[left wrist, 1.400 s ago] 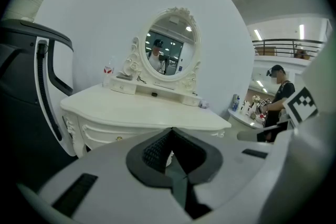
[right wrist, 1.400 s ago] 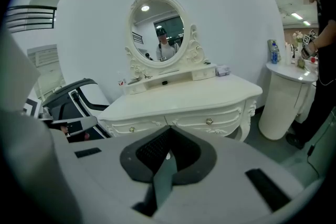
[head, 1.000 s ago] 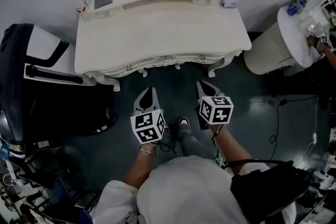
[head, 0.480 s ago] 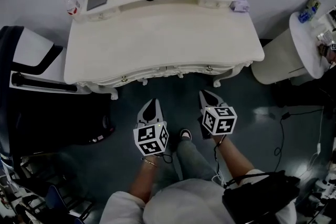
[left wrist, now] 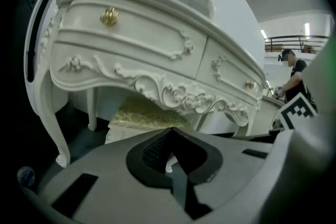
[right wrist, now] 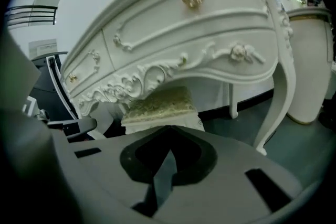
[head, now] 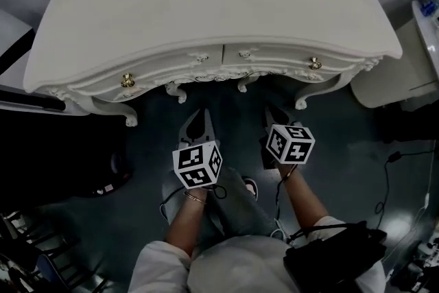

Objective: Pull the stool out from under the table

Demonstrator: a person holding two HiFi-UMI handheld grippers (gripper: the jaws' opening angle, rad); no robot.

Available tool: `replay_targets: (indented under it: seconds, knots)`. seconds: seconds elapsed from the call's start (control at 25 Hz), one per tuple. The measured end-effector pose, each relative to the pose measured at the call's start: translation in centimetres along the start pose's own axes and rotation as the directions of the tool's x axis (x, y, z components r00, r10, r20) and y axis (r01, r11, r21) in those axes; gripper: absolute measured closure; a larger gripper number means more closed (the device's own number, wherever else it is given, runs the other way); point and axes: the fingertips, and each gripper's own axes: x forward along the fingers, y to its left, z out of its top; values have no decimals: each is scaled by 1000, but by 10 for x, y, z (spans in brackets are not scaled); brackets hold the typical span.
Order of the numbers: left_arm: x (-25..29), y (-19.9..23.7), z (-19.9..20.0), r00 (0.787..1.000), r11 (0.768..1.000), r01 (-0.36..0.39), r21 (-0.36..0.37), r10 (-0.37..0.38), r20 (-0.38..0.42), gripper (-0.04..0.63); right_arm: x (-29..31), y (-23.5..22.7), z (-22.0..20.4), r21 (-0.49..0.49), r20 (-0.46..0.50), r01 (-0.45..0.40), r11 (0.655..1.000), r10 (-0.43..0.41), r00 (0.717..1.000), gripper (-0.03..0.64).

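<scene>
Stool (left wrist: 137, 122) sits fully under the table (head: 219, 17), between its curved legs (left wrist: 50, 113). Only its gold-patterned cushion (right wrist: 163, 102) and a bit of white base show in the two gripper views. The head view doesn't show it at all, the table covers it. Left gripper (left wrist: 170, 131) and right gripper (right wrist: 168, 129) both have jaws pressed together with nothing between them. They're side by side, low in front of the carved apron (right wrist: 147, 78), aimed at the cushion's front edge and short of it. I read this as the approach step: no contact, pull not started. Next move as I judge it: spread both sets of jaws, go in under the apron, take the seat edge left and right, then draw straight back toward me. Watch clearance to the apron carving and the front legs.
</scene>
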Motion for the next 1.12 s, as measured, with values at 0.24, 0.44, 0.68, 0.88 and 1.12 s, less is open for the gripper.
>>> replay_targets:
  seconds: [0.24,0.44,0.68,0.88,1.12]
  knots:
    - [75,53,-83,999,1000,-21,15,21,24,589,83,-40,-53,21,86,-8,1000,6,996,618]
    - [118,73,-138,999,999,-37,-4,37,10,589,118,-71,-82,21,110,-4,1000,2,994,618]
    - [135,89,-154,997,997,-72,12,72,-5,588,137,-87,-101,24,83,6,1000,-8,997,618]
    - [132,99,-154,996,995,-90,43,91,-10,589,144,-87,-97,-7,108,1,1000,-1,994,618]
    - [126,120,-146,992,992,-126,21,126,-6,586,151,-87,-88,5,142,-22,1000,21,990,617]
